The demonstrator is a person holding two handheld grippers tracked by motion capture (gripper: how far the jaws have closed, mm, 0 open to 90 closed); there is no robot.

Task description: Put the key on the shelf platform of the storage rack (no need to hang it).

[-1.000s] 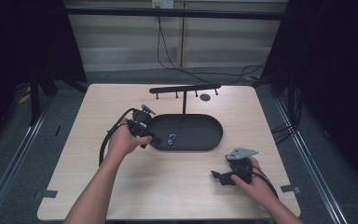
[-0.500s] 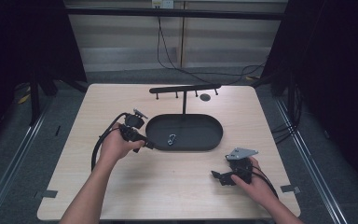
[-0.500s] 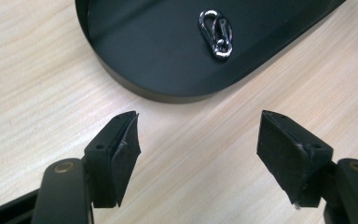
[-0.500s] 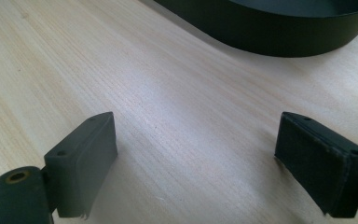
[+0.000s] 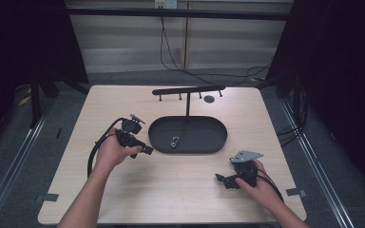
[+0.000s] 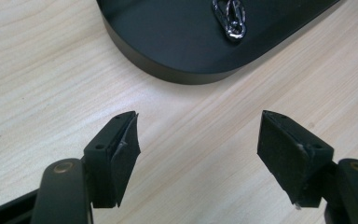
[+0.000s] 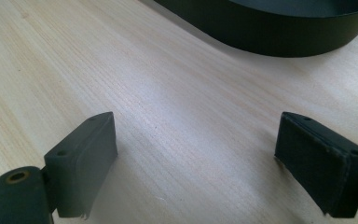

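Note:
A black oval tray (image 5: 218, 137) lies mid-table, and a small silver carabiner clip (image 5: 174, 141) rests inside it near its left half. My left gripper (image 5: 147, 150) hovers just off the tray's left end, pointing at it, open and empty. In the left gripper view its jaws (image 6: 198, 126) stand wide over bare wood, with the tray wall (image 6: 168, 51) and the clip (image 6: 230, 18) beyond them. My right gripper (image 5: 220, 179) rests low near the front right, open and empty. In the right gripper view its jaws (image 7: 196, 126) frame bare tabletop, with the tray wall (image 7: 284, 42) farther off.
A thin post rises from the tray's back edge and carries a black crossbar (image 5: 188, 90) with several small pegs. A small dark disc (image 5: 209, 99) lies behind the tray at the right. Cables trail from both grippers. Dark floor surrounds the wooden table (image 5: 180, 190).
My left gripper has drawn back from the tray's left end, moving left and toward the front edge, with its jaws still open. The right gripper has stayed put.

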